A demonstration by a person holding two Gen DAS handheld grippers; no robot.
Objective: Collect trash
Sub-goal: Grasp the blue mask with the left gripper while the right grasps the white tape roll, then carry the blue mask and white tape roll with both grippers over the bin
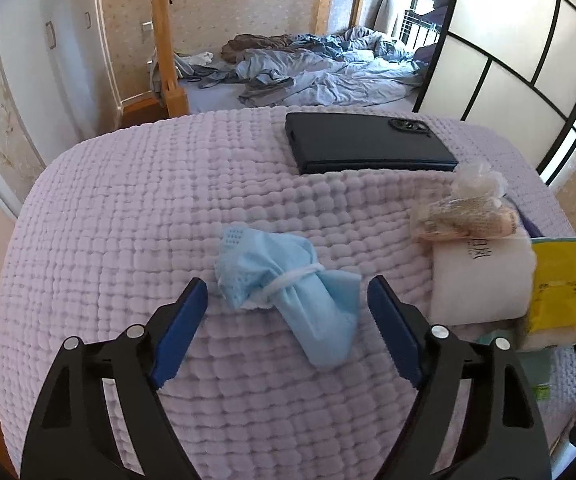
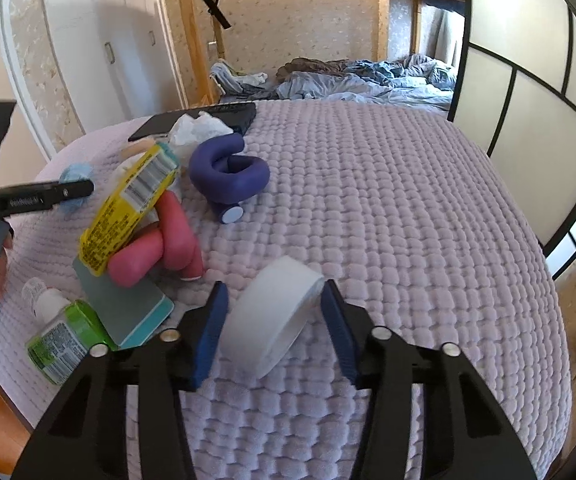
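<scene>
A crumpled light-blue face mask (image 1: 288,292), tied round with its own white ear loop, lies on the lavender quilted cover (image 1: 127,220). My left gripper (image 1: 286,284) straddles the mask and is open, with both blue pads clear of it. In the right wrist view a white tape ring (image 2: 275,312) stands on edge between the pads of my right gripper (image 2: 275,285). Both pads press its sides, and the ring looks squashed into an oval.
A black phone (image 1: 368,144) lies at the back. To the right sit a clear bag of beige stuff (image 1: 464,212), a white tissue pack (image 1: 484,276) and a yellow packet (image 2: 131,204). Purple (image 2: 231,172) and pink (image 2: 159,240) foam rollers, a teal block (image 2: 127,312) and a green bottle (image 2: 63,340) crowd the left.
</scene>
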